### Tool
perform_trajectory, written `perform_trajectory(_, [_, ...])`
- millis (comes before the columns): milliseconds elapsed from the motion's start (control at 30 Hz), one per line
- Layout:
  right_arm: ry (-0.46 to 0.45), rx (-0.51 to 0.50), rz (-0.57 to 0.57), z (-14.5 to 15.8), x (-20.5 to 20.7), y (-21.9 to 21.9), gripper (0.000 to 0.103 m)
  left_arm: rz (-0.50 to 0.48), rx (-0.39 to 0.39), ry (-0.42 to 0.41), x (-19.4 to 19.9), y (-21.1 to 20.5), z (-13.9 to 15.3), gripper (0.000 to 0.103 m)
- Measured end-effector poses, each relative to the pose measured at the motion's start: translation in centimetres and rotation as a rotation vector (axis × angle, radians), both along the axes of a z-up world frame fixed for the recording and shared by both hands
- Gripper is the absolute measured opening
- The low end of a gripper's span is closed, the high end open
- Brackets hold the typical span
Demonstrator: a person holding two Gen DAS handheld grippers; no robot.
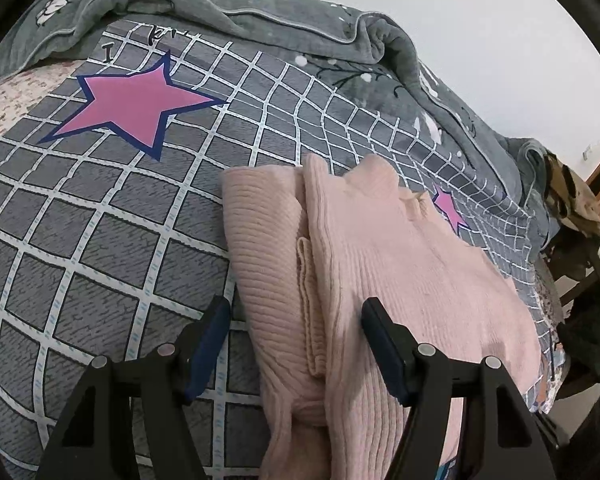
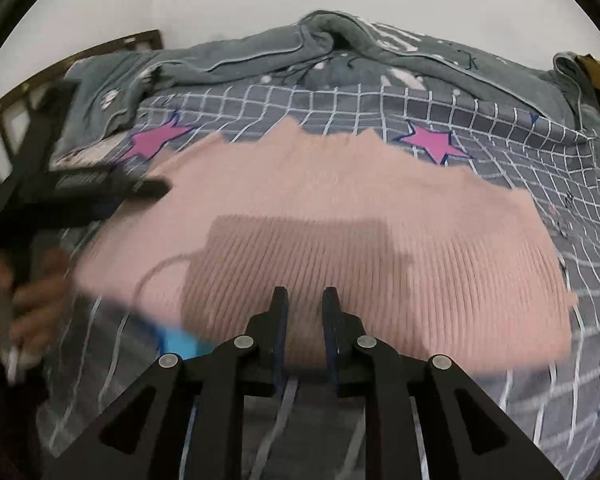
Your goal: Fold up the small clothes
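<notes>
A pale pink ribbed sweater (image 1: 400, 260) lies folded lengthwise on the bed, one long fold resting over another. My left gripper (image 1: 296, 320) hovers over its near end with the jaws wide apart and the knit below them, not pinched. In the right wrist view the sweater (image 2: 340, 220) spreads across the middle, blurred by motion. My right gripper (image 2: 304, 300) sits at its near edge, jaws a narrow gap apart with nothing visibly between them. The left gripper (image 2: 156, 190) reaches over the sweater's left end, held by a person's hand (image 2: 28, 292).
The bedsheet (image 1: 100, 220) is grey with a white grid and pink stars. A rumpled grey blanket (image 1: 260, 12) runs along the far side by the wall. Clothes hang over a chair (image 1: 576, 208) past the bed's right edge. A wooden bed frame (image 2: 20, 112) stands at left.
</notes>
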State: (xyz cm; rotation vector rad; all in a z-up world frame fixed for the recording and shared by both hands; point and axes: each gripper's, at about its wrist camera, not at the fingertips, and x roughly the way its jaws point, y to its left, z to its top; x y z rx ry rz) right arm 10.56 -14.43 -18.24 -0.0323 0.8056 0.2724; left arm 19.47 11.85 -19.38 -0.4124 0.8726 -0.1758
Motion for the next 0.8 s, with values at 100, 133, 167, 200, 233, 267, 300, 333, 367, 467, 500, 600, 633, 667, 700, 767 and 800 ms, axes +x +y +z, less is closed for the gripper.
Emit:
perform_trajectory(100, [-0.036, 0.019, -0.017, 0.8, -0.4, -0.3, 0.019, -0.008, 0.002, 0.002, 0.0, 0.0, 0.0, 0.066])
perform_trajectory(133, [-0.045, 0.025, -0.025, 0.9, 0.1, -0.2, 0.020, -0.008, 0.004, 0.003, 0.1, -0.1, 0.0, 0.066])
perform_trajectory(167, [-0.045, 0.027, -0.030, 0.9, 0.7, -0.1, 0.021, -0.008, 0.005, 0.005, 0.1, -0.1, 0.0, 0.066])
perform_trajectory(200, [-0.044, 0.031, -0.038, 0.8, 1.4, 0.0, 0.021, -0.008, 0.007, 0.007, 0.1, -0.3, 0.0, 0.066])
perform_trajectory(233, [-0.043, 0.041, -0.048, 0.6, 2.4, 0.2, 0.021, -0.008, 0.009, 0.007, 0.1, -0.3, 0.0, 0.066])
perform_trajectory(267, [-0.040, 0.048, -0.056, 0.3, 3.1, 0.3, 0.021, -0.005, 0.012, 0.008, 0.1, -0.4, 0.0, 0.066])
perform_trajectory(300, [-0.030, 0.053, -0.062, -0.1, 3.9, 0.3, 0.021, 0.000, 0.017, 0.011, 0.1, -0.5, -0.1, 0.066])
perform_trajectory(333, [-0.021, 0.059, -0.067, -0.5, 4.7, 0.6, 0.021, 0.006, 0.021, 0.013, 0.1, -0.6, -0.1, 0.066])
perform_trajectory(367, [-0.033, 0.063, -0.075, -0.8, 5.4, 0.7, 0.021, 0.011, 0.027, 0.017, 0.2, -0.7, 0.0, 0.065])
perform_trajectory(467, [-0.045, 0.054, -0.084, -1.3, 7.0, 0.9, 0.021, 0.024, 0.047, 0.031, 0.4, -1.2, 0.1, 0.062])
perform_trajectory(500, [-0.039, 0.058, -0.091, -1.3, 7.3, 0.9, 0.021, 0.024, 0.056, 0.035, 0.4, -1.5, 0.2, 0.058])
perform_trajectory(600, [-0.023, 0.058, -0.092, -1.1, 7.3, 0.8, 0.022, 0.042, 0.073, 0.041, 0.3, -1.8, 0.3, 0.051])
perform_trajectory(633, [-0.025, 0.048, -0.082, -1.0, 6.8, 0.8, 0.022, 0.048, 0.074, 0.044, 0.2, -1.9, 0.4, 0.046])
perform_trajectory(667, [-0.028, 0.042, -0.071, -1.0, 6.3, 0.8, 0.022, 0.055, 0.075, 0.045, 0.1, -1.9, 0.5, 0.040])
perform_trajectory(700, [-0.031, 0.038, -0.059, -0.9, 5.8, 0.8, 0.022, 0.063, 0.080, 0.043, 0.0, -1.9, 0.6, 0.033])
perform_trajectory(767, [-0.023, 0.032, -0.019, -0.6, 4.5, 0.5, 0.022, 0.074, 0.087, 0.036, -0.3, -1.9, 0.9, 0.028])
perform_trajectory(800, [-0.015, 0.033, 0.000, -0.5, 3.8, 0.2, 0.023, 0.081, 0.088, 0.031, -0.4, -1.9, 1.1, 0.026])
